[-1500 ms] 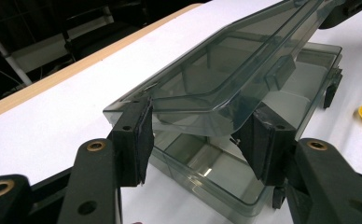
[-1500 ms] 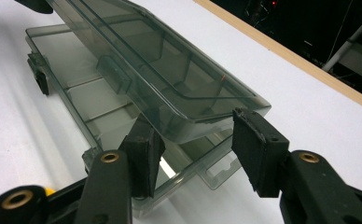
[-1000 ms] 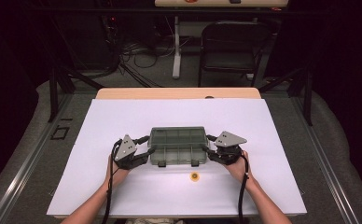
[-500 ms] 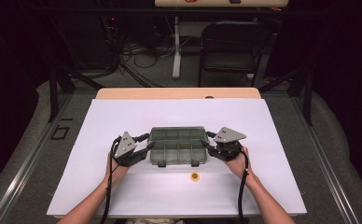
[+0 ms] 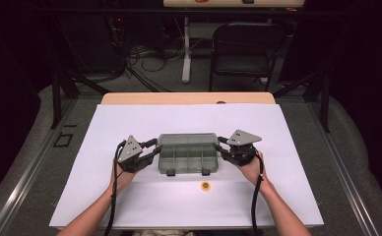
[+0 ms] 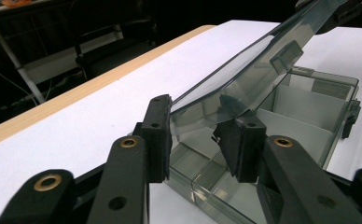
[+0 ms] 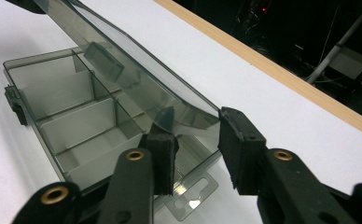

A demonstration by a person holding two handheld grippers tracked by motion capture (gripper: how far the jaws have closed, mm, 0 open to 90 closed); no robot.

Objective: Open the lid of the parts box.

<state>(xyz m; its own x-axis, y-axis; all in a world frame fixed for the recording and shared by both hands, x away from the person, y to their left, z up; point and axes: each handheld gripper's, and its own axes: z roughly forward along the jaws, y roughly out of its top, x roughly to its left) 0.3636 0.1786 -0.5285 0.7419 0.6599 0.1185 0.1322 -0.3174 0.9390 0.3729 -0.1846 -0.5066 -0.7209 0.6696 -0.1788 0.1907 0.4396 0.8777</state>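
High view: the grey see-through compartment box (image 5: 187, 154) sits on the white sheet (image 5: 130, 123) about mid-table, directly betw. the left gripper (image 5: 152, 150) and the right gripper (image 5: 222, 146). Each gripper is at one short end of the box, jaws pointing inward to it. A small yellow disc (image 5: 206, 186) lies on the sheet just on the near side of the box, betw. the two hands, apart from both. Much free sheet outward of each gripper and beyond the box; the wooden table edge (image 5: 189, 98) is well beyond the box.

Left gripper view: the left gripper (image 6: 195, 135) has its jaws around the raised edge of the lid (image 6: 244, 70). The lid is tilted up, open over the tray w. its dividers (image 6: 305, 112). The jaws have just been closing, the lid end is betw. them; the right-hand pad seems to touch the plastic, the left-hand one is very near; full clamp I cannot tell. This view shows the lid is lifted, which the high view hardly shows.

Right gripper view: the right gripper (image 7: 200, 140) stands the same way at the other lid (image 7: 137, 65) corner, jaws just been closing w. the lid end betw. them; a small gap at the right-hand pad, so firm grip I cannot tell. Here a hang tab (image 7: 191, 198) shows at the box end below the jaws, and the wood edge (image 7: 281, 70) runs beyond on free sheet.
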